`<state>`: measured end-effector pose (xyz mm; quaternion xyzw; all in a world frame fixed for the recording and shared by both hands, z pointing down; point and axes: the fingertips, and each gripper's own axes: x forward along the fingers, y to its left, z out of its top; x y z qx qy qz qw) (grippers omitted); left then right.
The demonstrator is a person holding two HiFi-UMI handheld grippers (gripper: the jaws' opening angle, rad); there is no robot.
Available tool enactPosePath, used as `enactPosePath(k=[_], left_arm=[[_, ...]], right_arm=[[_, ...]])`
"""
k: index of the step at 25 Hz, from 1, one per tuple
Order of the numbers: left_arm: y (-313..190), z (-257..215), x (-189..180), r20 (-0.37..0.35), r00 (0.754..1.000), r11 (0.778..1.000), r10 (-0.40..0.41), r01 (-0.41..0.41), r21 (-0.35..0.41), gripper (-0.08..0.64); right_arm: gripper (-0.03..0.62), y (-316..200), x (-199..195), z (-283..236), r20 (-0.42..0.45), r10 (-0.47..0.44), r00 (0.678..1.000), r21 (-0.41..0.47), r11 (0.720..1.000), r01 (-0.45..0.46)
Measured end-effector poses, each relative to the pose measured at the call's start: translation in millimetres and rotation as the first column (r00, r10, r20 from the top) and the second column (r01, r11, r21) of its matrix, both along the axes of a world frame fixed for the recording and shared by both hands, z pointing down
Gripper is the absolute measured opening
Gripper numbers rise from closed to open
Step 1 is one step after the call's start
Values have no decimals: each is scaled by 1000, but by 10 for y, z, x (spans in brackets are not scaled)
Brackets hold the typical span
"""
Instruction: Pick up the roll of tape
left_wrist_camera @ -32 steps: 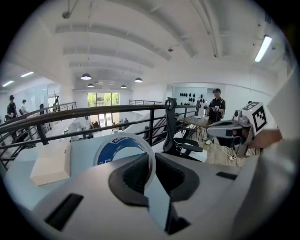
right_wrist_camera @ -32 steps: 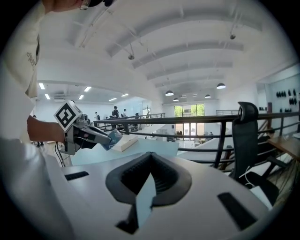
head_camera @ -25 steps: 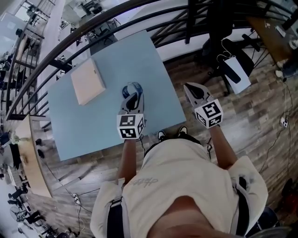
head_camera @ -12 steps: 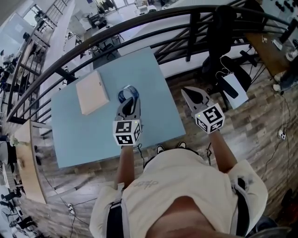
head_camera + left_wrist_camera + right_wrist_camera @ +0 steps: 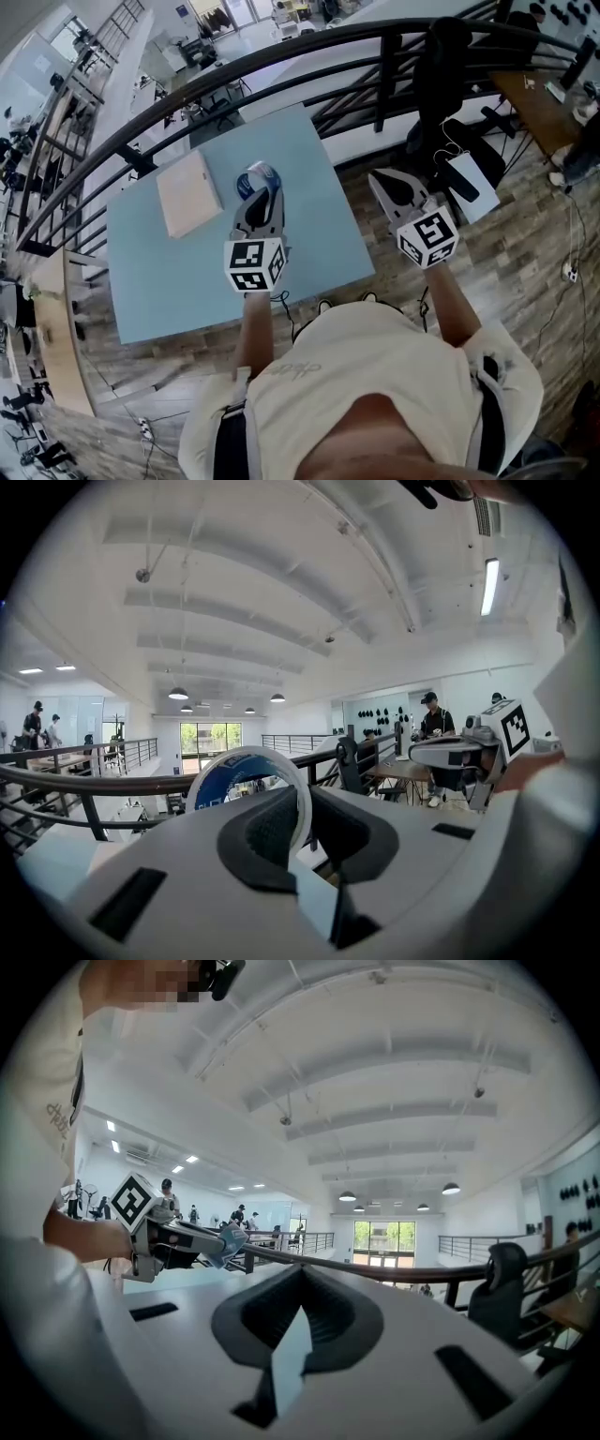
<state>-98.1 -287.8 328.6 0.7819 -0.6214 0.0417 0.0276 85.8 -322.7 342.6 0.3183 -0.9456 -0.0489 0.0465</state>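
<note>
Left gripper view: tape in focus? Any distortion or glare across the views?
Left gripper view: roll of tape sharp between the jaws, black fisheye corners, far windows bright. Right gripper view: same dark corners, even light. Head view: strong fisheye bends the railing; table evenly lit.

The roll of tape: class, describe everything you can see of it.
The roll of tape is a ring with a white outer rim and a blue side face with unreadable print, its middle open. It stands on edge, its wall pinched between the jaws of the left gripper, in the air above the light blue table. Nothing else touches it.
</note>
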Motion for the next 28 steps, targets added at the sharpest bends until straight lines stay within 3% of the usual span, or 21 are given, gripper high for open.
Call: enactPosePath(k=[14,28], left_arm=[[-12,-101,106,13,1000,1000,16,-17,25,57],[57,-14,205,10,1000,1000,29,-29,-2,57]], right_arm=[[6,132,101,-63,13,1,1000,-5,1000,-1],[6,178,136,69,6,-8,1000,-17,1000,8]])
